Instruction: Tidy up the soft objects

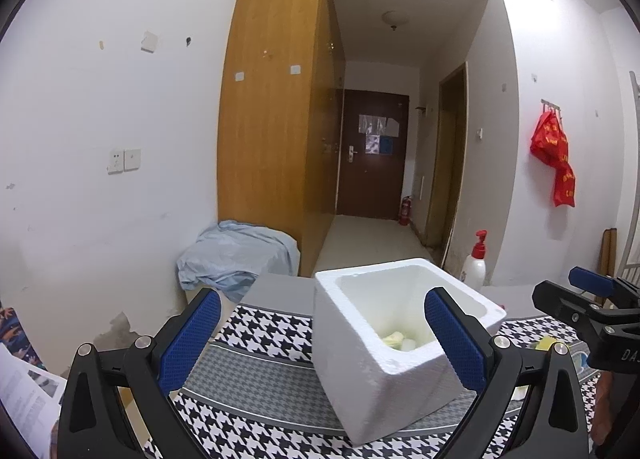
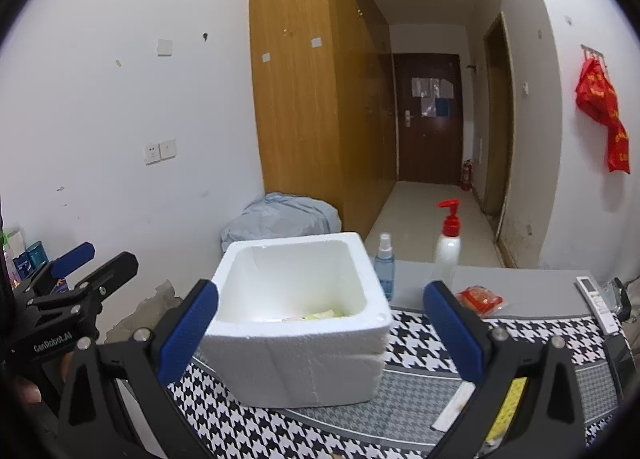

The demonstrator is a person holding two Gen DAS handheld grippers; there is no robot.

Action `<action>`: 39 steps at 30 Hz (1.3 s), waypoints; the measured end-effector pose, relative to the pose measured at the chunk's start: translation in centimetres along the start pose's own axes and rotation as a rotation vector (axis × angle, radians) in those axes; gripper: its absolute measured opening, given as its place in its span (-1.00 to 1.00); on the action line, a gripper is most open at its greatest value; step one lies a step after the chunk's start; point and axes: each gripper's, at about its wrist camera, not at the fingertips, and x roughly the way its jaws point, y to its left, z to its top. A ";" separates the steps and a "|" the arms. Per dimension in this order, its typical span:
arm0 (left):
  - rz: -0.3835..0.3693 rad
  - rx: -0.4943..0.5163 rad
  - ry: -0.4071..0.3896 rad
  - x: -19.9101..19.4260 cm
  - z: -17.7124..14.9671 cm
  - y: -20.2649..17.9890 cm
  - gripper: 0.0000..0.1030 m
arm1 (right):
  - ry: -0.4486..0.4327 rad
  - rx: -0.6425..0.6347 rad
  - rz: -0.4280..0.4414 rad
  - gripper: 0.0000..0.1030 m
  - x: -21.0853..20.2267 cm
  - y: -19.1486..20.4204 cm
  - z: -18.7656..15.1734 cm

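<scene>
Soft objects (image 1: pixel 394 339), pale yellow and white, lying at the bottom of a white foam box (image 1: pixel 360 359) on a houndstooth cloth (image 1: pixel 256 335), seen only in part over the rim. Left gripper (image 1: pixel 320 343) spread wide and holding nothing, near corner of the box sitting between its blue pads without visible contact. Right gripper (image 2: pixel 320 331) likewise released at full spread and empty, level with the box's near wall, box offset toward its left finger. Red packet (image 2: pixel 480 299) on the grey surface to the right, just beyond the cloth; spray bottle (image 2: pixel 385 267) and red-capped pump bottle (image 2: pixel 448 243) upright behind the box, remote control (image 2: pixel 598 303) at far right. Yellow item (image 2: pixel 506 407) low on the cloth beside the right finger, too hidden to identify. Step in hand judged as reaching for the next soft item after a drop into the box. Best done by keeping the jaws wide, clearing the brittle foam rim, centring the item between the pads, squeezing gently, and steering wide of the upright bottles.
</scene>
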 end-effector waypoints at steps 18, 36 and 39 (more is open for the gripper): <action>-0.108 0.029 -0.023 -0.4 -2.1 -4.0 0.98 | -0.048 0.029 -0.082 1.00 -4.2 -3.3 -2.8; -0.202 0.048 -0.003 -0.1 -5.6 -7.5 0.98 | -0.041 0.063 -0.132 1.00 -6.0 -6.5 -7.0; -0.207 0.065 -0.006 -0.3 -6.2 -8.1 0.98 | -0.043 0.052 -0.139 1.00 -6.3 -6.8 -7.4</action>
